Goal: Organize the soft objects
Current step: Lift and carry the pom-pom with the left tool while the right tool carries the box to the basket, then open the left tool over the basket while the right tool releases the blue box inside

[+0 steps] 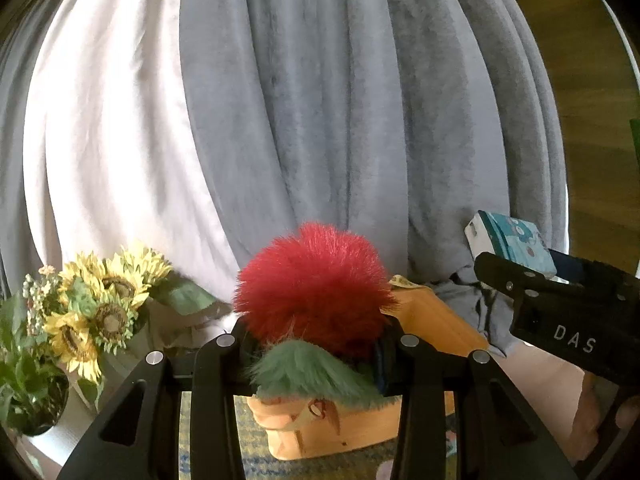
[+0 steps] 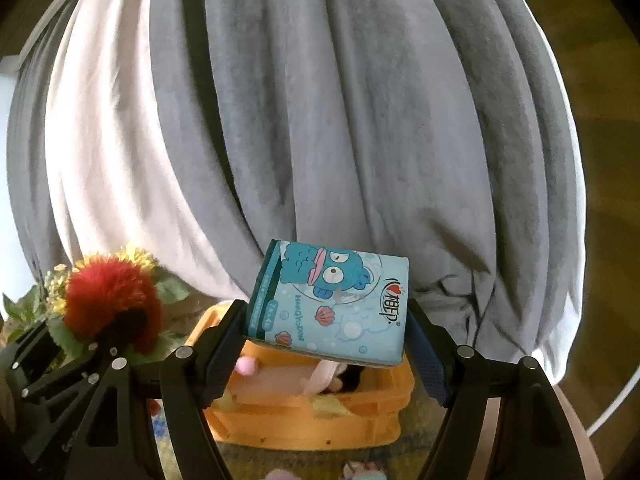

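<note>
- The left gripper (image 1: pixel 316 344) is level and points at the curtains; its two fingers are closed around a furry plush toy (image 1: pixel 314 288) with a red tuft on top and a green tuft below.
- In the left wrist view this toy is held in the air just above the near edge of an orange basket (image 1: pixel 340 426).
- The right gripper (image 2: pixel 326 344) is also held level, to the right of the left one, and its fingers clamp a light-blue tissue pack (image 2: pixel 332 304) from both sides; the pack is tilted, and a blue cartoon figure is printed on it.
- In the right wrist view the tissue pack hangs over the orange basket, which stands on a patterned rug (image 2: pixel 304 460).
- Inside the basket lie a pink pompom (image 2: pixel 245 366), a pale pink soft thing and something black; I cannot tell what these are.
- Behind the basket hang grey curtains (image 1: pixel 340 112) and a white curtain (image 1: pixel 108 120).
- A bunch of sunflowers (image 1: pixel 100 308) stands to the left of the basket, near the white curtain.
</note>
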`<state>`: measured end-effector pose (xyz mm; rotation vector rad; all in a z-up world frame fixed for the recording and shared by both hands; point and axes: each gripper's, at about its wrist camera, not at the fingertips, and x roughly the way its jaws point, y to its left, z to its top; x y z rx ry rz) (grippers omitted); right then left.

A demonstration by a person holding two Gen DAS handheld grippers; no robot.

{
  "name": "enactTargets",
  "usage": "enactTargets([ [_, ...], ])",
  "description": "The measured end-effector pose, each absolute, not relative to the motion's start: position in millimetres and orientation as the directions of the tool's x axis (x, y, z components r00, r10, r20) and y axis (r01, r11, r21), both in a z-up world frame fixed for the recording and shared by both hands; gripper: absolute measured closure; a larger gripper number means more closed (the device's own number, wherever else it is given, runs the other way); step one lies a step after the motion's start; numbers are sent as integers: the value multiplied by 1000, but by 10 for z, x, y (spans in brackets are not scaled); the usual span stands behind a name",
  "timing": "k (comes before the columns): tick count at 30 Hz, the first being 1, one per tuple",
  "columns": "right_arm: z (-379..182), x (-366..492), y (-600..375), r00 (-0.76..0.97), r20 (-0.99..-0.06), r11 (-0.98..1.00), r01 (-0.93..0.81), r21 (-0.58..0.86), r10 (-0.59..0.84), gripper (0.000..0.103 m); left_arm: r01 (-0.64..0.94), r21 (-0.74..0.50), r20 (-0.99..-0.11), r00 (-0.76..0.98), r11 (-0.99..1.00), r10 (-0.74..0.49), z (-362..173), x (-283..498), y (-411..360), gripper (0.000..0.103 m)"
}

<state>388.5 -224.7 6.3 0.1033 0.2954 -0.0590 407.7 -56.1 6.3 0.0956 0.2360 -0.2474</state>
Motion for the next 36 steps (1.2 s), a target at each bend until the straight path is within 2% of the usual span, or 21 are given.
enactTargets([
  [8,62,4248,-2222,950,-313,994,48,96,-16,27,242,74,-240,946,968,-218,85,4382,-604,64],
  [15,-60,4639,-2240,925,-380,994,16,112,28,27,246,67,-281,935,967,-218,17,4737,-656,64],
  [23,-325,5101,-2297,868,-493,992,-6,125,67,27,262,91,-358,909,961,-214,-206,5128,-745,63],
  [31,-645,5392,-2355,805,-588,993,-8,119,77,27,280,80,-478,853,957,-210,-558,5432,-813,63],
  [35,-792,5517,-2372,770,-632,992,-13,127,91,26,287,92,-510,836,954,-202,-674,5496,-846,61],
  [36,-820,5544,-2365,762,-641,992,-17,128,95,26,286,96,-517,833,953,-198,-699,5505,-851,58],
])
